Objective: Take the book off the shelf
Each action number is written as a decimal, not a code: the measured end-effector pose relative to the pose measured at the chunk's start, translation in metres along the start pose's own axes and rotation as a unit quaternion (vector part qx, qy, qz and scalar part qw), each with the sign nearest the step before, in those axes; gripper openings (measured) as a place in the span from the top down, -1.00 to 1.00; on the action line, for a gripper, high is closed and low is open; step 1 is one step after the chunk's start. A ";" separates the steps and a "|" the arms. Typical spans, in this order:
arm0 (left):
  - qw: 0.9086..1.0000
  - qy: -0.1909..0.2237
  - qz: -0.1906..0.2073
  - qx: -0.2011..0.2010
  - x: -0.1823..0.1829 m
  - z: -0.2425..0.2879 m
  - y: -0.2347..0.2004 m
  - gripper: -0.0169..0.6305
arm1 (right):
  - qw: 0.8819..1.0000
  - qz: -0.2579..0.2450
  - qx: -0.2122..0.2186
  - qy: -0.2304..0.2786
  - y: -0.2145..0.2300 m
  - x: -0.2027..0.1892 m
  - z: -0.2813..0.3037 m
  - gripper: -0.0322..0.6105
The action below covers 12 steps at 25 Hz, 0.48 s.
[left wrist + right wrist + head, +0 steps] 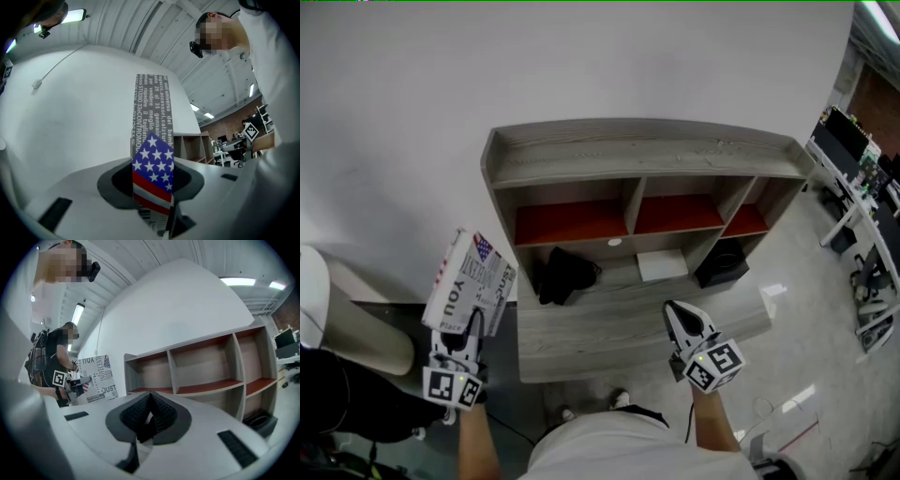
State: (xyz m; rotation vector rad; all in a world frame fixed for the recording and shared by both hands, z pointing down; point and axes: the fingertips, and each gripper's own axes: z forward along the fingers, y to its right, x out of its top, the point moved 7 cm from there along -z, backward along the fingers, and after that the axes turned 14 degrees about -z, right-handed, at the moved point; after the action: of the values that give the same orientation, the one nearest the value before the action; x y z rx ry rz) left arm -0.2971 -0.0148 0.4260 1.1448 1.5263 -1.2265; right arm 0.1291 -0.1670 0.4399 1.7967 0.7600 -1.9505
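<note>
Printed paper, grey lettering with a stars-and-stripes corner: the book [471, 284], clamped by its lower edge in the left claw [472, 328] and rising tall above the jaws, tilted a little. Clear of the shelf [647, 155], well apart from it, with the shelf off to that claw's right and ahead. Looks close to done; probably only the carrying away and setting down left.

Right claw [677, 311] clenched on nothing, ribbed pads pressed together, aimed at the shelf's low ledge just ahead of it. Beyond its tips, a dark cloth [565, 275] and a white flat piece [661, 264] in the lower compartments, neither touched.

For a clean finish:
- Hold the squeeze firm. A grip on one edge alone leaves most of the cover above the jaws, likely to lever and twist.
- Move slowly, no swinging. Turn the wrist so the book stands straight over the claw rather than leaning outward.
- Steer away from the shelf's side wall on the claw's right.
- If the cover sags or slides, open the right claw, bring it across and pinch the free edge above the left jaws.
- Lower edge-first onto a flat spot below the claw, then release.
</note>
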 end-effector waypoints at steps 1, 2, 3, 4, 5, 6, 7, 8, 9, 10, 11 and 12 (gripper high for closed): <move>1.000 -0.003 0.001 0.006 -0.001 -0.005 -0.003 0.45 | 1.000 -0.001 -0.008 0.001 0.006 0.000 -0.003 0.83; 1.000 -0.006 0.001 0.011 -0.002 -0.010 -0.006 0.45 | 1.000 -0.002 -0.016 0.001 0.011 0.001 -0.006 0.83; 1.000 -0.008 0.003 0.017 -0.002 -0.015 -0.007 0.45 | 1.000 -0.004 -0.021 0.002 0.016 0.001 -0.008 0.83; 1.000 -0.010 0.006 0.024 -0.003 -0.021 -0.009 0.45 | 1.000 -0.005 -0.026 0.003 0.020 0.002 -0.009 0.83; 0.999 -0.012 0.007 0.033 -0.004 -0.028 -0.009 0.45 | 1.000 -0.005 -0.030 0.004 0.023 0.003 -0.011 0.83; 0.999 -0.014 0.006 0.044 -0.005 -0.036 -0.008 0.45 | 0.999 -0.005 -0.034 0.004 0.025 0.004 -0.013 0.83; 0.998 -0.013 0.001 0.058 -0.006 -0.045 -0.007 0.45 | 0.999 -0.005 -0.038 0.004 0.026 0.004 -0.015 0.83; 0.997 -0.009 -0.007 0.074 -0.008 -0.054 -0.004 0.45 | 0.999 -0.004 -0.041 0.004 0.026 0.005 -0.017 0.83; 0.996 -0.003 -0.016 0.089 -0.011 -0.062 -0.001 0.45 | 0.999 -0.003 -0.045 0.003 0.026 0.004 -0.020 0.83; 0.995 0.003 -0.024 0.100 -0.015 -0.067 0.003 0.45 | 0.999 -0.001 -0.047 0.002 0.026 0.003 -0.023 0.83; 0.994 0.005 -0.027 0.106 -0.018 -0.070 0.006 0.45 | 0.999 0.004 -0.049 0.000 0.026 0.001 -0.025 0.83; 0.994 0.003 -0.026 0.107 -0.021 -0.070 0.008 0.45 | 0.999 0.009 -0.049 -0.002 0.026 0.000 -0.027 0.83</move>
State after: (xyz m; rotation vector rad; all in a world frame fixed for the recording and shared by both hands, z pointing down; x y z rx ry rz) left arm -0.2891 0.0521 0.4556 1.2532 1.4643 -1.4505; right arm 0.1660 -0.1712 0.4359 1.7359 0.8205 -1.8726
